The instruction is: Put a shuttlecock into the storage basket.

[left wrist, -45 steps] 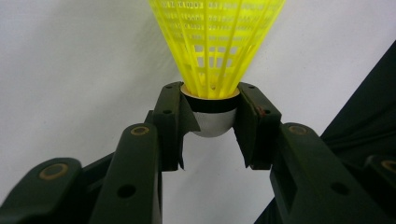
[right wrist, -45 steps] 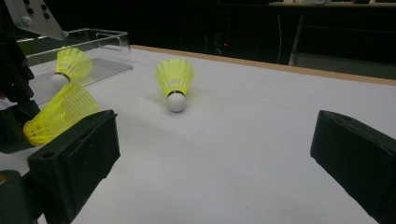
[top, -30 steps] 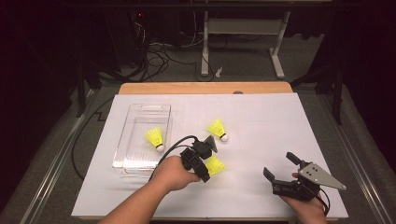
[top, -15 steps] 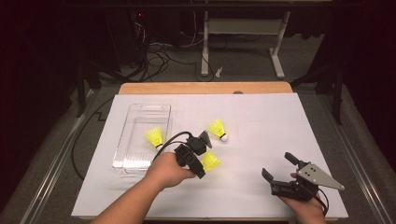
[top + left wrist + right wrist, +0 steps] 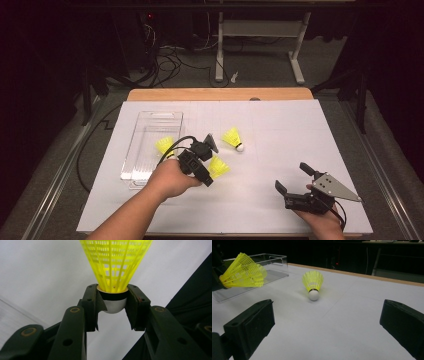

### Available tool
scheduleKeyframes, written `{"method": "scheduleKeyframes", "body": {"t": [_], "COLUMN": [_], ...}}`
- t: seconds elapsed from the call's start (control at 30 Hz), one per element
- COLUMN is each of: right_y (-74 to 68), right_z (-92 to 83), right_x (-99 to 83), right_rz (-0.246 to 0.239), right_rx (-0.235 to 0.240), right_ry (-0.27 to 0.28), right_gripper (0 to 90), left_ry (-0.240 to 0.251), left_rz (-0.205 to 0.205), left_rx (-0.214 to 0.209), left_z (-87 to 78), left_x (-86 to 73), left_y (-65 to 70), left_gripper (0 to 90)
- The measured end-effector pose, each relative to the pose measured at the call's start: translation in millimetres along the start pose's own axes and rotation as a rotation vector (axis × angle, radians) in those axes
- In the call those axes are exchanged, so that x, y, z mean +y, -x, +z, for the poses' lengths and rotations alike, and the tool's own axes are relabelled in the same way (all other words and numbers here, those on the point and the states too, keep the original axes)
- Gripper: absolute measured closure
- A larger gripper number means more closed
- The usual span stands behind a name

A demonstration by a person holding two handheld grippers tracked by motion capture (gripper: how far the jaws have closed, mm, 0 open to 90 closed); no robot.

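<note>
Our left gripper [image 5: 214,172] is clamped on a yellow shuttlecock [image 5: 115,262] by its cork, beside the clear tray [image 5: 152,120]; our right gripper [image 5: 296,179], near the table's [image 5: 280,120] front edge, gapes wide, holding nothing.

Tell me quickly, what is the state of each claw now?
Left claw: closed on a shuttlecock, gripped at its cork.
Right claw: open, holding nothing.

The left claw [image 5: 209,167] is clamped shut on something, while the right claw [image 5: 295,177] rests with jaws wide apart.
</note>
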State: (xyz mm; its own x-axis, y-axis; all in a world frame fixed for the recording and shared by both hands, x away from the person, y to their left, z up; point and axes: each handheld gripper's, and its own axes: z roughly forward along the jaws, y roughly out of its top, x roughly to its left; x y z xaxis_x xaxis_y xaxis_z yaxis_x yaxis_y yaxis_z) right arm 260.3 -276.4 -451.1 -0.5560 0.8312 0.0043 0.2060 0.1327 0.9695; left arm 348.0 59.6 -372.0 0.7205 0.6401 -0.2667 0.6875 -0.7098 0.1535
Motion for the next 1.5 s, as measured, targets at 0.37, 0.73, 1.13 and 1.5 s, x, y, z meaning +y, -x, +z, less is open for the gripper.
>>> {"method": "scheduleKeyframes", "body": {"t": [0.37,0.73,1.13,1.5], "right_y": [1.4,2.8,5.6,5.0], "right_z": [0.5,-1.5,-1.1,-4.5], "right_x": [-1.2,-1.9,-2.2,-1.6], "right_rz": [0.004,0.005,0.012,0.004], "right_rx": [-0.003,-0.002,-0.008,-0.003], "right_ry": [-0.005,-0.004,-0.004,0.002], "right_gripper": [0.2,0.2,0.2,0.2], "left_ry": [0.006,0.001,0.008,0.025], "left_rz": [-0.015,-0.032,-0.051,-0.072], "left_rx": [0.005,0.016,0.022,0.032], "left_z": [-19.3,-40.1,-52.6,-58.2], "left_x": [-4.2,-5.8,-9.3,-14.6], "left_y": [-6.0,-13.8,-21.9,-27.0], "left_gripper": [64.6,64.7,64.6,64.6]}}
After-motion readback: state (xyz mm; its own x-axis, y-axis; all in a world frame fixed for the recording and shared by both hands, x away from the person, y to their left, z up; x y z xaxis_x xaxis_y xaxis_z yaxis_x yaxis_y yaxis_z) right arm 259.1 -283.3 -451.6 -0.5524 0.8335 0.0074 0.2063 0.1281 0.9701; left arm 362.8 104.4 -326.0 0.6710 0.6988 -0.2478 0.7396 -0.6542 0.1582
